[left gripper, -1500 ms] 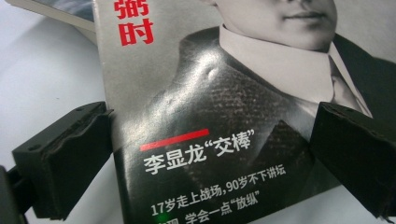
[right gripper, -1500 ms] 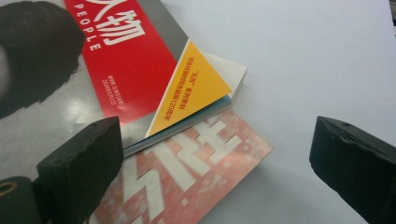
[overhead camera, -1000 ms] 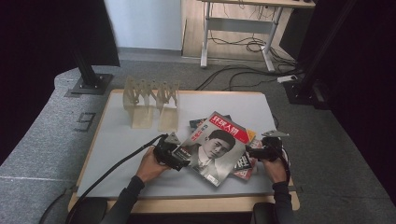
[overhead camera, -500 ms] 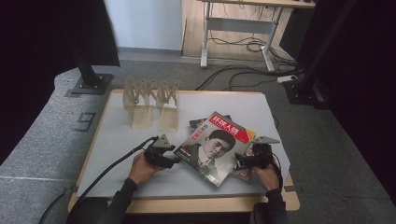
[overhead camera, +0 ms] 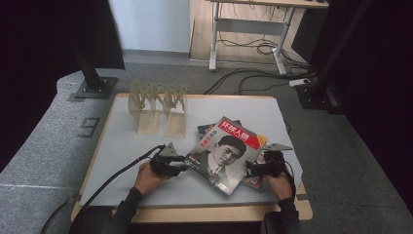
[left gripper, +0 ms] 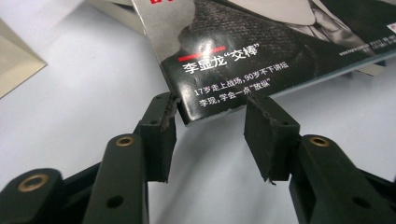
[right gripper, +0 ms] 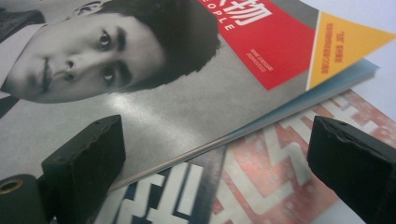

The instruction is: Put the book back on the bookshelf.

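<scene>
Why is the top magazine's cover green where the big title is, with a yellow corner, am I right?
Not quite. The title block on the top magazine is red, not green, as the right gripper view shows. The corner is yellow, as you said.

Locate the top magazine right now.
High view: top magazine lies front-right on the table, atop other magazines, between the left gripper and right gripper.

portrait-cover magazine (overhead camera: 225, 155), flat, askew atop other magazines (overhead camera: 254, 179)
</scene>
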